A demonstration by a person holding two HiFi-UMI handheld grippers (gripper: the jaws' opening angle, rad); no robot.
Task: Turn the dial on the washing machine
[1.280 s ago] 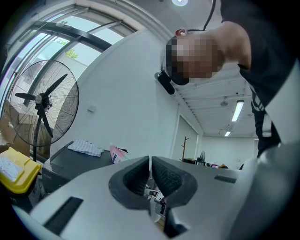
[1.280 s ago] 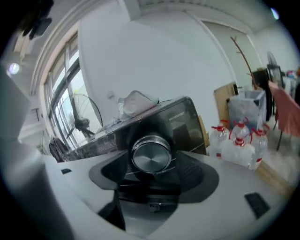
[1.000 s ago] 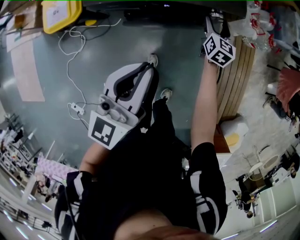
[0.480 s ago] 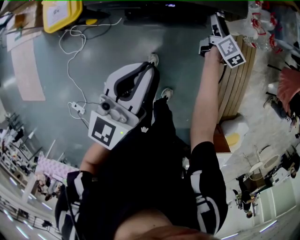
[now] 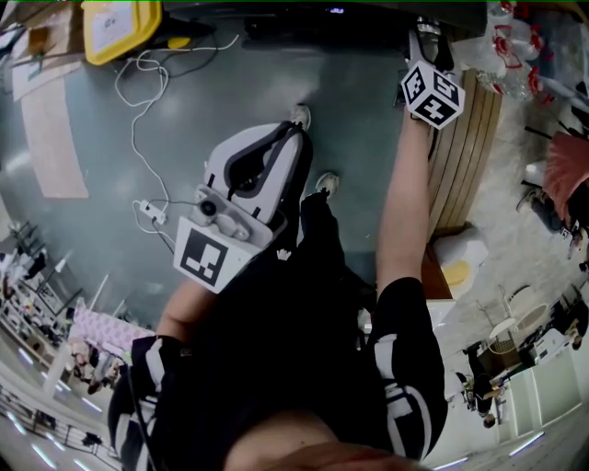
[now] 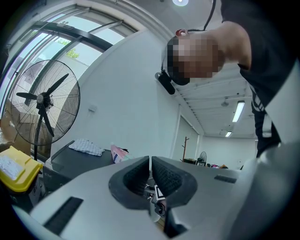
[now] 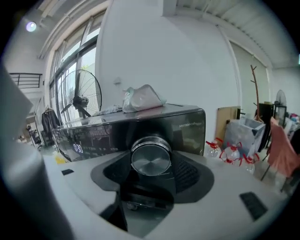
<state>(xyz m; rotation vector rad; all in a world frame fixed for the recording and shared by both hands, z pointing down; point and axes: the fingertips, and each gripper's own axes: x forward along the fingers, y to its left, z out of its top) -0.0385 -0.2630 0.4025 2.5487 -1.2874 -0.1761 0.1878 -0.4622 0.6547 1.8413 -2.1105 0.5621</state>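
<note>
In the head view, the person's left gripper (image 5: 285, 138) hung in front of the body above the grey floor (image 5: 359, 147), pointing away from the person. The right gripper (image 5: 425, 41) was held out at arm's length against the dark front of the washing machine (image 5: 322, 18) at the top edge. A white cable (image 5: 138, 120) lay on the floor, and a yellow bin (image 5: 120, 28) stood near the machine; the dial could not be made out from here.

In the left gripper view, the left gripper (image 6: 150, 161) had its two jaws pressed together with nothing between them, aimed up at a white wall, with a fan (image 6: 44, 101) standing off to the left.

In the right gripper view, the right gripper (image 7: 151, 161) was closed around the round metal dial (image 7: 151, 157), its dark pads against the dial's left and right sides. The dial stuck out of the washing machine's (image 7: 112, 131) glossy black panel, to the right of a lit display (image 7: 78, 148). A crumpled bag (image 7: 143, 98) rested on top of the machine.
</note>
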